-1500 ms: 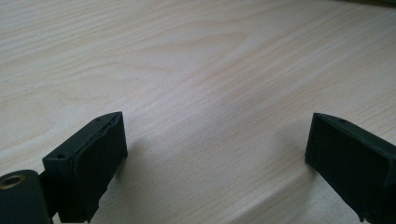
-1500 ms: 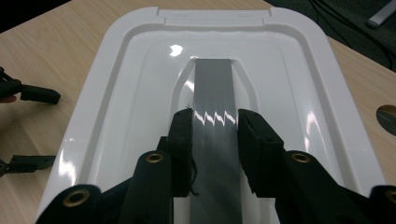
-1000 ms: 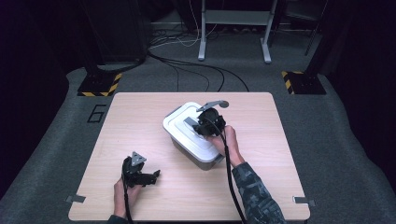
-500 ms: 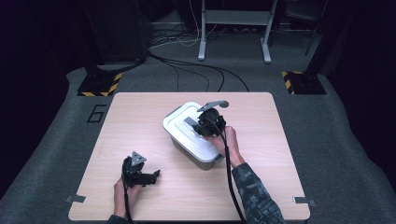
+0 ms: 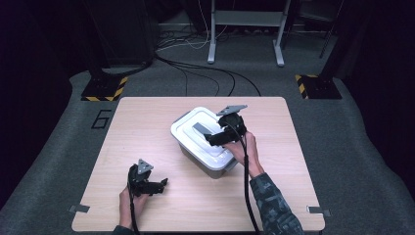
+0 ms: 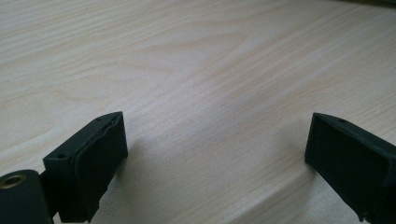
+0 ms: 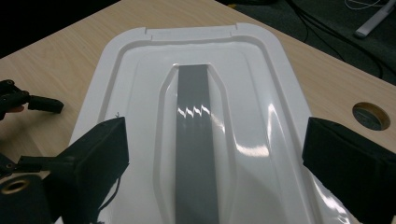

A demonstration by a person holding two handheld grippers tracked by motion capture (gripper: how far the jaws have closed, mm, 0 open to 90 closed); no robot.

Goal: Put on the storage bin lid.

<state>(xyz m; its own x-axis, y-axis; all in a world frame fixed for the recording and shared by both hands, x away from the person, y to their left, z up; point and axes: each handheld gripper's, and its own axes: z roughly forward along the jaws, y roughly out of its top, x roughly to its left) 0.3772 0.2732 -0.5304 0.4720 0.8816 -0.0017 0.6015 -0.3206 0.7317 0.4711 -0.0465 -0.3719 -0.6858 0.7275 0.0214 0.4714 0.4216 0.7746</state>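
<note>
A white plastic box (image 5: 198,147) with a clipped-on lid (image 7: 140,93) stands at the middle of the wooden table (image 5: 147,122). A flat grey handle (image 7: 196,121) runs along the lid's centre. My right gripper (image 5: 214,138) hovers just over the lid; its jaws have just been opening and now stand wide, one on each side of the grey handle, with nothing pressed between the pads (image 7: 98,154). My left gripper (image 5: 160,184) rests low over the bare table near the front left, open and empty (image 6: 215,154).
A round cable hole (image 7: 369,115) sits in the tabletop to the right of the box. Beyond the far table edge lie black cables (image 5: 195,68), a metal stand's legs (image 5: 244,44) and two yellow-black striped bases (image 5: 103,88).
</note>
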